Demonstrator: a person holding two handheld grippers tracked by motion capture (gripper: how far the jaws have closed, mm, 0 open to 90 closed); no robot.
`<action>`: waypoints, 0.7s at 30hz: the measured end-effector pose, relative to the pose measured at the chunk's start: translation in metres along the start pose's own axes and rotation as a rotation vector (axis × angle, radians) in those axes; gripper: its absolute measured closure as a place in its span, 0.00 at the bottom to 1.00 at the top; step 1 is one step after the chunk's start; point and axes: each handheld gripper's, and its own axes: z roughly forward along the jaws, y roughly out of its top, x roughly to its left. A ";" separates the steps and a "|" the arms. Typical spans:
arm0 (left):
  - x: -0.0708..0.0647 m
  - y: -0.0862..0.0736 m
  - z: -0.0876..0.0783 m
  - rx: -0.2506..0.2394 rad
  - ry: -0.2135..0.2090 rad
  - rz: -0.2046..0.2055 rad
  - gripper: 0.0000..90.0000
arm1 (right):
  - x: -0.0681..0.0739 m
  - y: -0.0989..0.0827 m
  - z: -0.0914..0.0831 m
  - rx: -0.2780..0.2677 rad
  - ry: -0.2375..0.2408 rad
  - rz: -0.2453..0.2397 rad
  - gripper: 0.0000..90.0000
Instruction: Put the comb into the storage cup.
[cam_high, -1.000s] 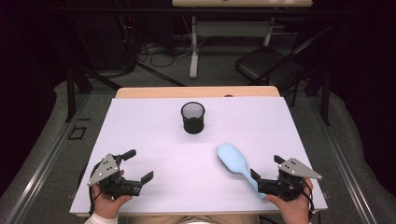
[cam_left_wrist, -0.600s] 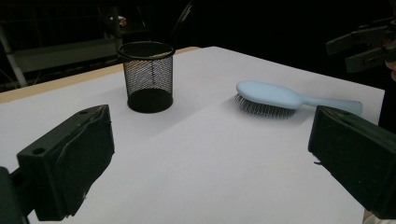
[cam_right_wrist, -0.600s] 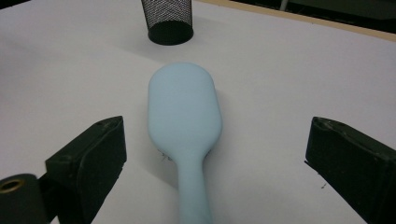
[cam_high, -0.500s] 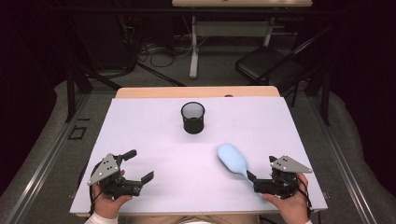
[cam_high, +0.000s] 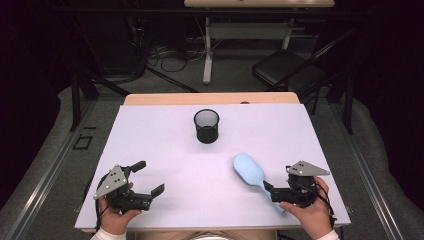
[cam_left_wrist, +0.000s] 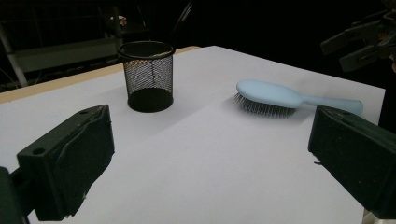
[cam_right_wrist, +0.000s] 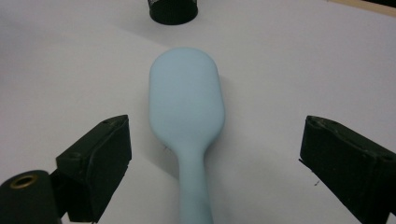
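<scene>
A light blue hairbrush (cam_high: 248, 170) lies bristles down on the white table sheet (cam_high: 165, 145), its handle pointing at the right hand. My right gripper (cam_high: 271, 191) is at the handle. In the right gripper view its jaws (cam_right_wrist: 217, 161) stand wide on either side of the brush (cam_right_wrist: 187, 98) and touch nothing; they have just been closing a little. A black mesh cup (cam_high: 206, 126) stands upright at the far middle. My left gripper (cam_high: 149, 177) rests open at the front left, with nothing between its jaws (cam_left_wrist: 210, 158).
The left gripper view shows the mesh cup (cam_left_wrist: 148, 74), the brush (cam_left_wrist: 268, 93) and the other gripper (cam_left_wrist: 359, 44) at the upper right. Beyond the table's far edge are a dark floor, cables and a chair (cam_high: 285, 70).
The right hand has edged left and slightly nearer the brush handle, with its top plate turned a little. The left gripper, brush and cup have stayed put.
</scene>
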 end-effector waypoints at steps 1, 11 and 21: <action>0.000 0.000 0.000 0.000 0.000 -0.001 0.00 | -0.001 0.001 0.001 0.012 0.001 -0.004 0.10; 0.000 0.000 0.000 0.001 0.005 -0.002 0.00 | -0.002 0.002 0.011 0.098 0.006 -0.019 0.11; 0.000 0.000 0.001 0.001 0.007 -0.002 0.00 | -0.005 0.002 0.018 0.167 0.004 -0.024 0.13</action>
